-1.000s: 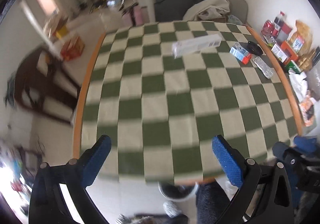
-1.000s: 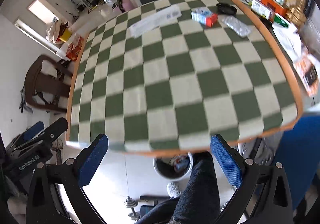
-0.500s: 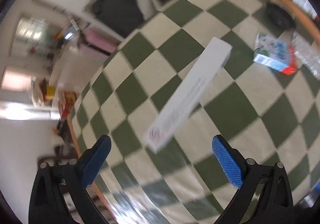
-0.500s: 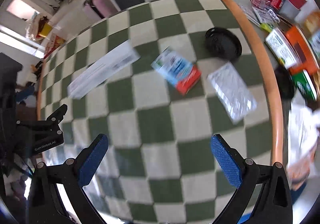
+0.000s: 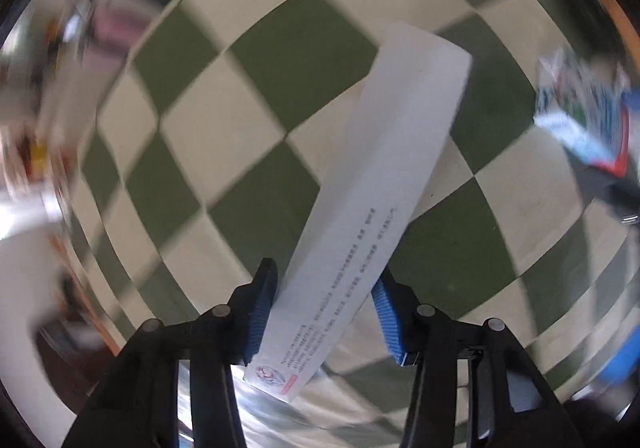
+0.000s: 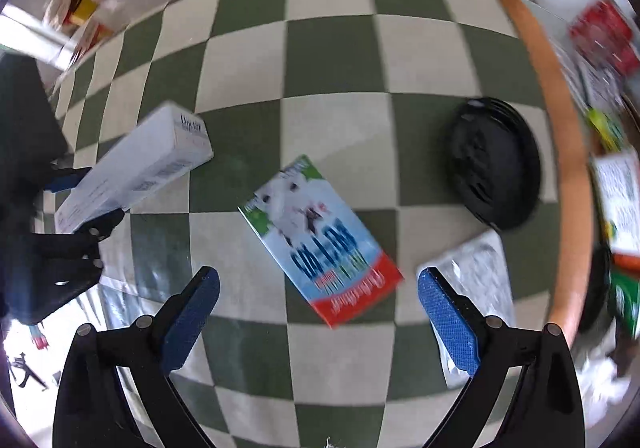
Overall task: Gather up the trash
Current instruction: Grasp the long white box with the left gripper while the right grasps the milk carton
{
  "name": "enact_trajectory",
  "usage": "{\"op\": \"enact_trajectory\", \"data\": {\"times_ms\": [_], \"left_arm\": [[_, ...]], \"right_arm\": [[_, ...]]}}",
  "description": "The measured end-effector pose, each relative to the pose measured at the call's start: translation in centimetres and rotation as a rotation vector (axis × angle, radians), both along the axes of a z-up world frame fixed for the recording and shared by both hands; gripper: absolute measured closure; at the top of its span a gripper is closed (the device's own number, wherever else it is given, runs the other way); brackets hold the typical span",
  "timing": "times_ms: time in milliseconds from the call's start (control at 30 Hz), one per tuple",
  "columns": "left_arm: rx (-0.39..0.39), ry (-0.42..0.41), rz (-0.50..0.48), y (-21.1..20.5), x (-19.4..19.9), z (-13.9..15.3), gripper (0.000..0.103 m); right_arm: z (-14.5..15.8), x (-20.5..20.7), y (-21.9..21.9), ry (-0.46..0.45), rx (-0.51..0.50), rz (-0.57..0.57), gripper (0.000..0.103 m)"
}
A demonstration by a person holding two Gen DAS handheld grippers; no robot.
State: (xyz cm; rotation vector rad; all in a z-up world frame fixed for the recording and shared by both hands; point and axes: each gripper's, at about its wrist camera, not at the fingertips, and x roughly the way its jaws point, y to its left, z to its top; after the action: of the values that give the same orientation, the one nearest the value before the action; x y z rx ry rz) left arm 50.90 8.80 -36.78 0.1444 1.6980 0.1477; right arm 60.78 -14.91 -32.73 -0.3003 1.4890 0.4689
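In the left wrist view, the left claw [image 5: 324, 312] is closing on a long white box [image 5: 376, 183], its two blue pads [image 5: 262, 312] sitting against the box's long sides near the printed end, which is poking back toward the camera. The rest of the box is stretching away up and to the right over the green-and-cream checkered surface [image 5: 280, 47], and whether it is resting on the cloth or raised off it is not clear. At the right edge a blurred colourful carton [image 5: 580, 119] is lying on the surface. In the right wrist view, the right claw [image 6: 320, 312] is hovering spread wide and empty above the surface [image 6: 332, 59], with a blue, white and red carton [image 6: 320, 240] lying flat just ahead, between its fingers. A crinkled silvery packet [image 6: 476, 272] is lying just behind the right pad [image 6: 448, 320], and a round black lid [image 6: 496, 163] is sitting beyond it, near the orange rim. To the far left, the left claw [image 6: 86, 203] is gripping the white box [image 6: 136, 167], which is pointing up and right.
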Motion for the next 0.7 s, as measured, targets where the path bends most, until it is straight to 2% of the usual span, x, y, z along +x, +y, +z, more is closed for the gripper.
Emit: {"op": "enact_trajectory", "data": {"times_ms": [100,133,167,233,267,333,433,500,633,667,700], "left_arm": [[-0.067,-0.019,0.223,1.2,-1.9,0.4,0.061],[-0.103,-0.023,0.323,1.7,-2.9,0.3,0.061],[-0.124,-0.023,0.381,1.8,-3.7,0.3,0.061],[-0.182,-0.037,0.496,1.8,-5.5,0.3,0.061],[-0.195,-0.039,0.516,1.6,-6.0,0.3,0.061],[-0.213,-0.053,0.534,1.0,-7.0,0.3,0.06],[-0.156,-0.054,0.494,0.3,-7.3,0.0,0.058],[-0.116,-0.061,0.455,-0.4,-7.1,-0.1,0.057],[-0.014,-0.088,0.348,-2.0,-5.9,-0.1,0.057],[-0.009,-0.092,0.333,-1.8,-5.0,-0.3,0.057],[-0.018,-0.061,0.31,-2.0,-4.8,-0.3,0.057]], "right_arm": [[-1.3,0.1,1.4,-0.039,-0.037,0.057,0.018],[-1.6,0.1,1.7,-0.055,-0.055,0.066,0.027],[-1.8,0.0,1.9,-0.061,-0.062,0.067,0.034],[-1.9,-0.1,1.9,-0.068,-0.061,0.033,0.035],[-1.9,-0.1,1.7,-0.052,-0.049,0.005,0.035],[-2.1,-0.4,1.0,0.012,-0.017,-0.077,0.035],[-2.8,-1.7,0.0,0.145,0.034,-0.157,0.035],[-3.1,-2.3,-0.3,0.184,0.038,-0.178,0.035],[-3.5,-2.7,0.5,0.127,-0.01,-0.123,0.035],[-3.7,-2.8,0.9,0.114,-0.02,-0.106,0.035],[-3.7,-2.9,1.3,0.09,-0.036,-0.082,0.035]]}}
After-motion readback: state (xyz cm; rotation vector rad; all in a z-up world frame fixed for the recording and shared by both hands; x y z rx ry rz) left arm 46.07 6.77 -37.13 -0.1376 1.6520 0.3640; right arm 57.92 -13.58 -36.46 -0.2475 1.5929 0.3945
